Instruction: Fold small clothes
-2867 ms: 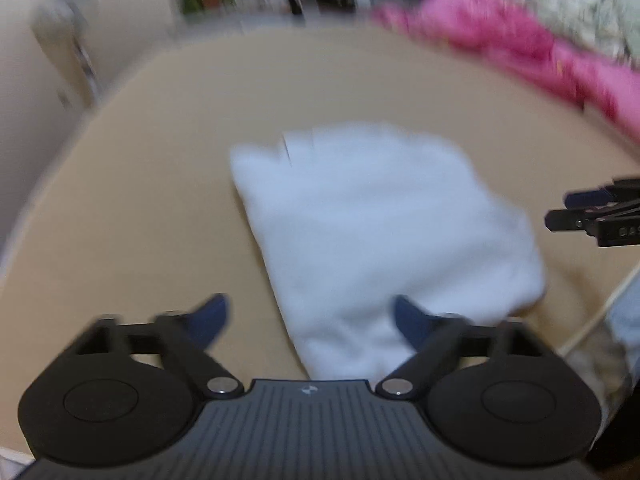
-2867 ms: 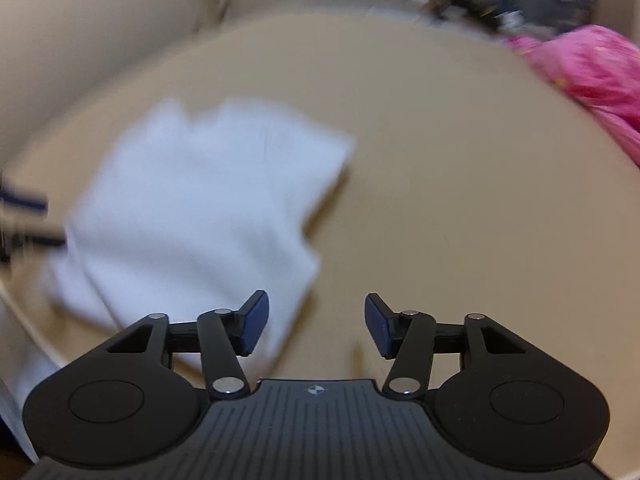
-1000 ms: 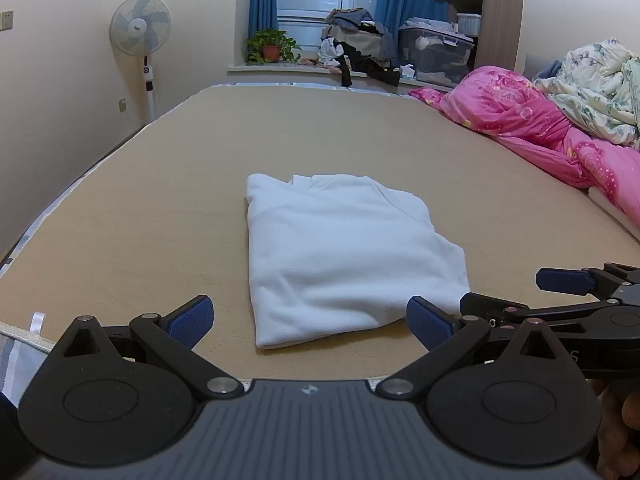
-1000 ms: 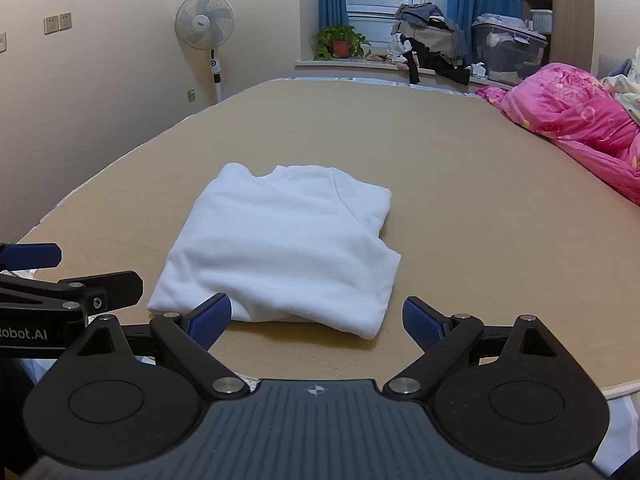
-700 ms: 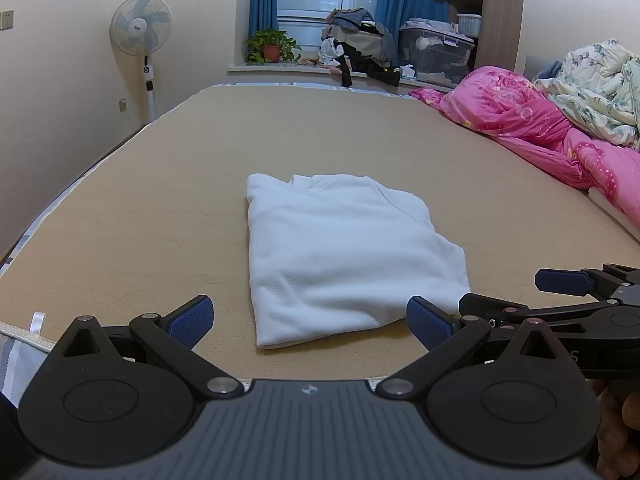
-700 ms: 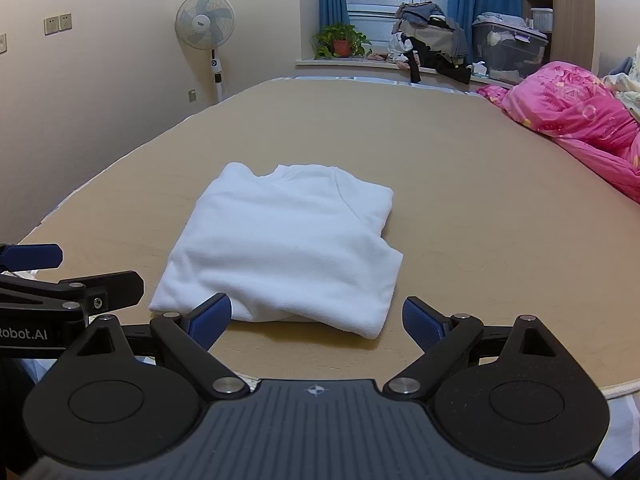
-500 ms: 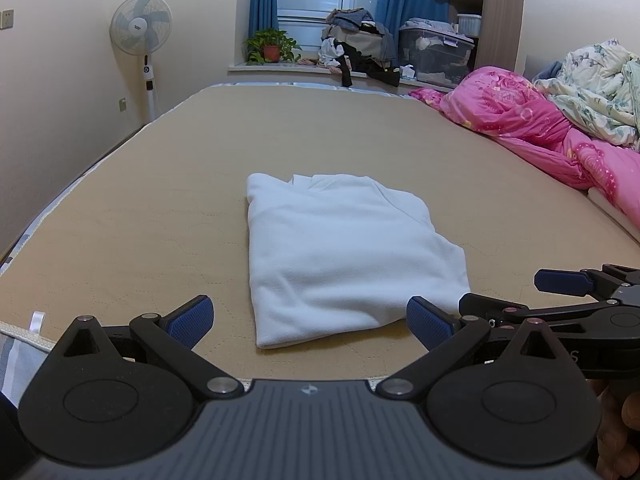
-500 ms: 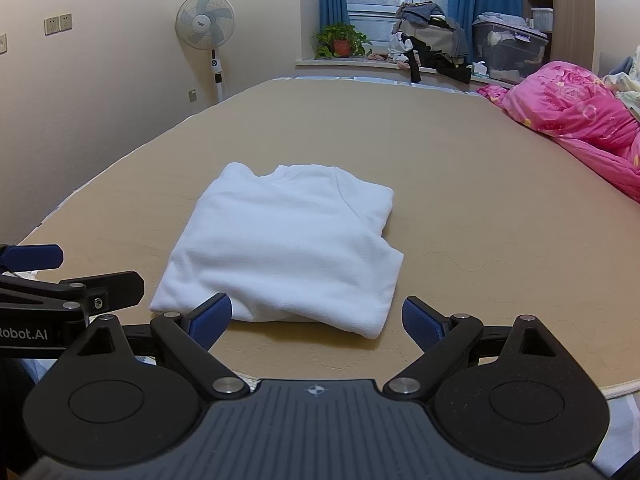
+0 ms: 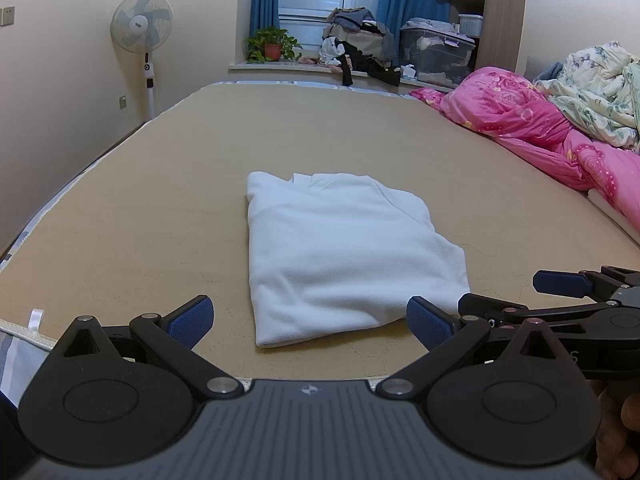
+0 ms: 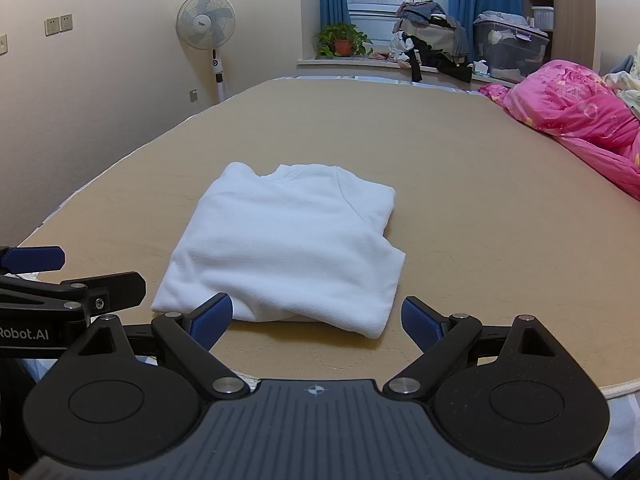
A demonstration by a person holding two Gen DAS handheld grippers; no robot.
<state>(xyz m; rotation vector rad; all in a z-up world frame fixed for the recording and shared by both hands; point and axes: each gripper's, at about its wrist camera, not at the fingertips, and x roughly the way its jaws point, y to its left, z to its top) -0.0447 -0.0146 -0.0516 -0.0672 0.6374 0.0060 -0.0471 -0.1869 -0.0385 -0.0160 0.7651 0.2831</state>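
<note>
Garment: a white fleece top (image 9: 340,248), folded into a compact rectangle with its neckline at the far end, lies flat on the tan mattress (image 9: 120,220) near the front edge.
Left gripper (image 9: 308,320): jaws spread wide, holding nothing, hovering at the mattress edge just short of the top's near left corner.
Right gripper (image 10: 316,316): also wide and empty, just short of the near right corner.
Key relation: the top lies straight ahead of both grippers, its long axis running away from them; each gripper is nearest its own corner of the near fold.
Stage: the fold looks finished, with no loose sleeve showing.
Surroundings: a pink quilt (image 9: 540,128) is bunched well off to the right.
</note>
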